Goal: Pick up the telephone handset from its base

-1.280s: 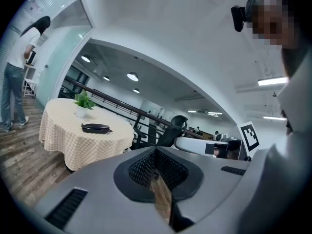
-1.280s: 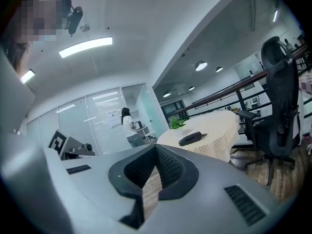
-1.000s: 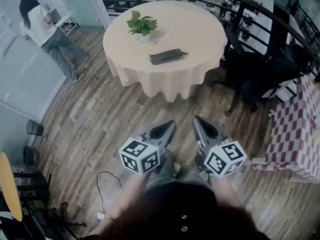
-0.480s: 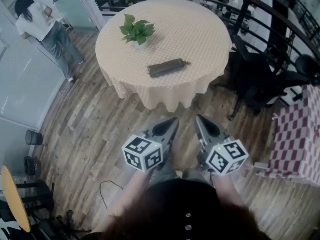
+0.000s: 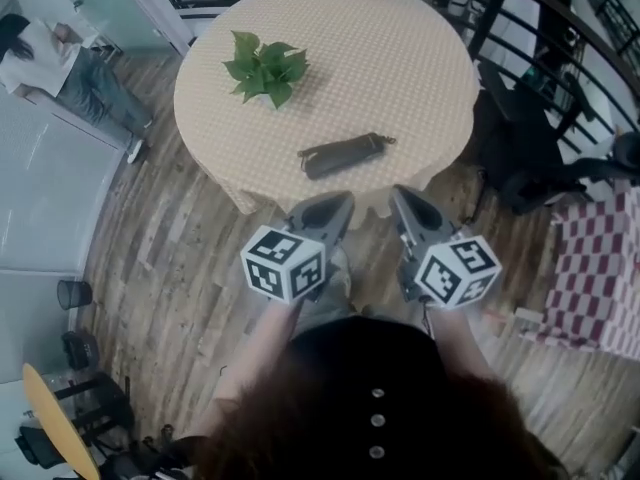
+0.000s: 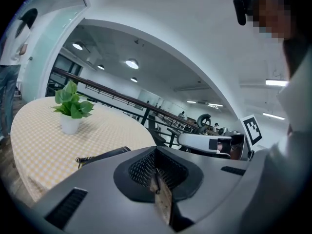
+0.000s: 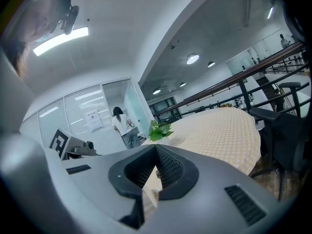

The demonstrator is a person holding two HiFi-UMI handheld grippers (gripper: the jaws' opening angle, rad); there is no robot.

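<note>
Handset (image 5: 343,156) long and dark, round checked tablecloth (image 5: 400,68), leafy potted plant (image 5: 265,68)

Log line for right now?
stage: pre-grasp | left gripper: shut, empty | right gripper: shut, empty | handset: on table, untouched

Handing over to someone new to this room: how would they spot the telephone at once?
Find the round table with the pale checked cloth. Near the table's near edge lies the telephone. It is dark, long and flat, unlike the green potted plant farther back.
</note>
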